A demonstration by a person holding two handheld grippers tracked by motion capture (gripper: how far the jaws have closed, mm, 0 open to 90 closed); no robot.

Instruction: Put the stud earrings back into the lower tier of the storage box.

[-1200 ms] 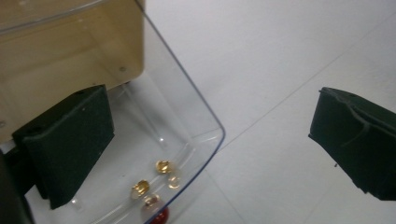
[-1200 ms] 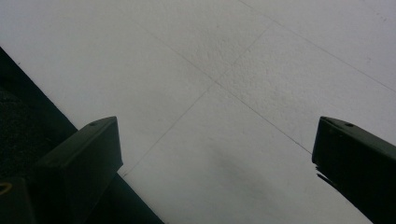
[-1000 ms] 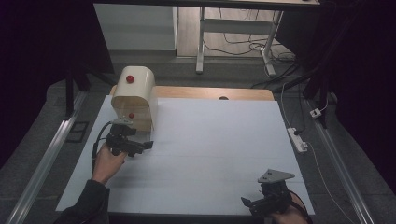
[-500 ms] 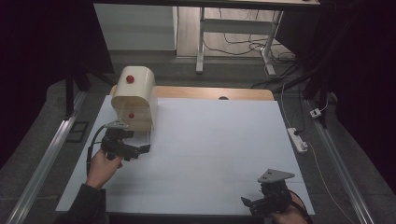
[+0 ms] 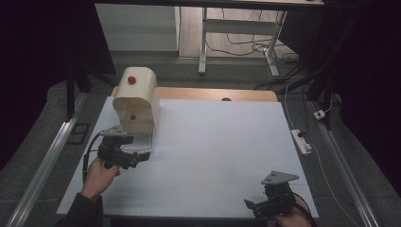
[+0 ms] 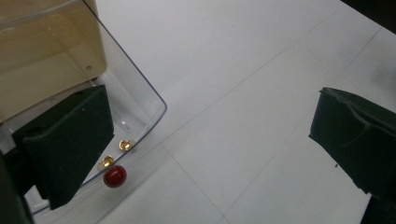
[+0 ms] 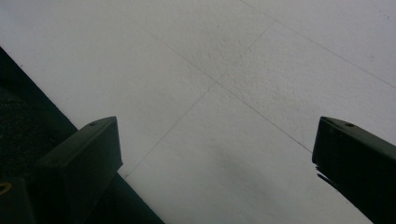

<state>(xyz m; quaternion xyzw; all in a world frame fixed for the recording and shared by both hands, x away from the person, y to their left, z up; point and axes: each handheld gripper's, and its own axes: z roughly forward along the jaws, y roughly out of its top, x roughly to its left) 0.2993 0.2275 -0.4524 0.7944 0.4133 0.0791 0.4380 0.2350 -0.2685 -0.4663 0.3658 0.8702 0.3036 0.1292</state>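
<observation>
A: Bread box [image 5: 136, 100] is sitting at the far-left part of the white table [image 5: 222, 151], cream body, red knob on top. Its clear lid [image 5: 141, 141] is lying folded down flat in front of it, and that lid is hard to make out in the high view; just a faint outline.

B: Lid knob?

A: Red knob [image 6: 115, 176] is showing in the left gripper view, at the lid's front edge, beside two small brass fittings [image 6: 116, 153]. Box body is getting cut off by the frame top there, and one jaw is covering part of the lid.

B: Left gripper [image 5: 140, 157] relative to the box?

A: Sitting just in front of the box, at the lid's front edge. Jaws are standing wide apart, gripping nothing. One jaw is over the lid right beside the knob, the other is well off over bare table. Cannot tell if the near jaw is touching the lid.

B: Right gripper [image 5: 251, 205]?

A: Well apart from the box, at the opposite near corner of the table. Jaws are gaping wide, nothing between them but tabletop. Its hand [image 5: 291, 219] is getting clipped by the frame bottom.

B: Anything in the way?

A: Open table between. Power strip [image 5: 301, 141] is lying on the floor, far side from the box.
</observation>
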